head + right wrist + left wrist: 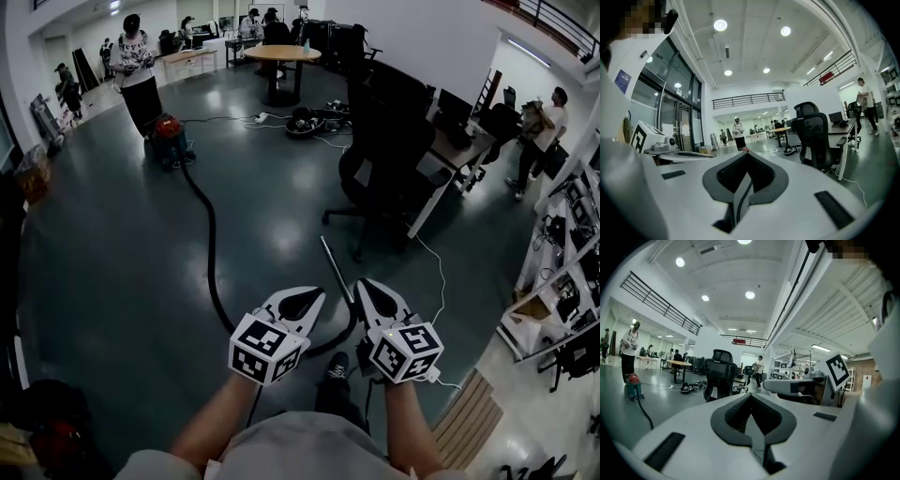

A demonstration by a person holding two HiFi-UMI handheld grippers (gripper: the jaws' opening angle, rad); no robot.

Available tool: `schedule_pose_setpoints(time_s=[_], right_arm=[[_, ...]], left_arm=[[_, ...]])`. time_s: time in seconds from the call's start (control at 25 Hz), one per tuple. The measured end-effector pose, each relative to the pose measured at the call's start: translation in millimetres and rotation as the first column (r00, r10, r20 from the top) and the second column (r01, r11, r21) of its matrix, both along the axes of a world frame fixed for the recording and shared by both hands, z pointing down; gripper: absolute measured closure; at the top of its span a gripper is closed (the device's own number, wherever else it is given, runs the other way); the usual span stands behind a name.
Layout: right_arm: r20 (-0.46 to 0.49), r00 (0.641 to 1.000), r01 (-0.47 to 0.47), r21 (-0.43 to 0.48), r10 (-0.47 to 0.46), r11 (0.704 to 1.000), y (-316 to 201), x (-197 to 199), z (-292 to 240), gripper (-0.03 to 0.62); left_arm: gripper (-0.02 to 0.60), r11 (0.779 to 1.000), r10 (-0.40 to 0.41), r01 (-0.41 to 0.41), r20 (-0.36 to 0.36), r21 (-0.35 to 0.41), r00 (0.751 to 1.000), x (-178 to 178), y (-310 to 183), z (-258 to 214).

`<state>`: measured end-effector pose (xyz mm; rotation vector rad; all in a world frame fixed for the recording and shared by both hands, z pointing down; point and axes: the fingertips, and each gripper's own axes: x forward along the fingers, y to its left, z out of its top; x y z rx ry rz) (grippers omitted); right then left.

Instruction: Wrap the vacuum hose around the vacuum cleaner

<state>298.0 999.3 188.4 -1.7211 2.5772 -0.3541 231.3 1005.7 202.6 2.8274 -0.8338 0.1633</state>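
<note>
both are closed tight and hold nothing: the left hand-held gripper and the right hand-held gripper point about level over the dark glossy floor. the long black flexible vacuum hose lies below them, running from the small red and teal canister vacuum cleaner at the far left to the near side, then curling right to its silver metal wand, which is nearest the right one
</note>
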Motion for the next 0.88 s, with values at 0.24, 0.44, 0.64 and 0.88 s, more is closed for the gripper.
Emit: schedule_pose_setpoints(time_s=[0.24, 0.44, 0.64, 0.88], right_arm=[[0.016, 1.000, -0.010, -0.034, 0.010, 0.999, -53, 36, 15, 0.588], [-0.047, 0.998, 0.031, -0.062, -0.034, 0.998, -103, 63, 29, 0.589], [-0.056, 0.997, 0.047, -0.083, -0.051, 0.995, -151, 104, 48, 0.588], [-0.026, 0.997, 0.068, -0.126, -0.072, 0.990, -212, 149, 76, 0.588]], left_arm=[[0.574, 0.999, -0.009, 0.010, 0.019, -0.033, 1.000, 29, -55, 13], [0.574, 0.998, -0.006, 0.008, 0.040, -0.060, 0.999, 62, -104, 28], [0.574, 0.996, -0.008, 0.014, 0.079, -0.084, 0.997, 103, -153, 47], [0.574, 0.994, -0.024, 0.036, 0.124, -0.102, 0.992, 148, -216, 66]])
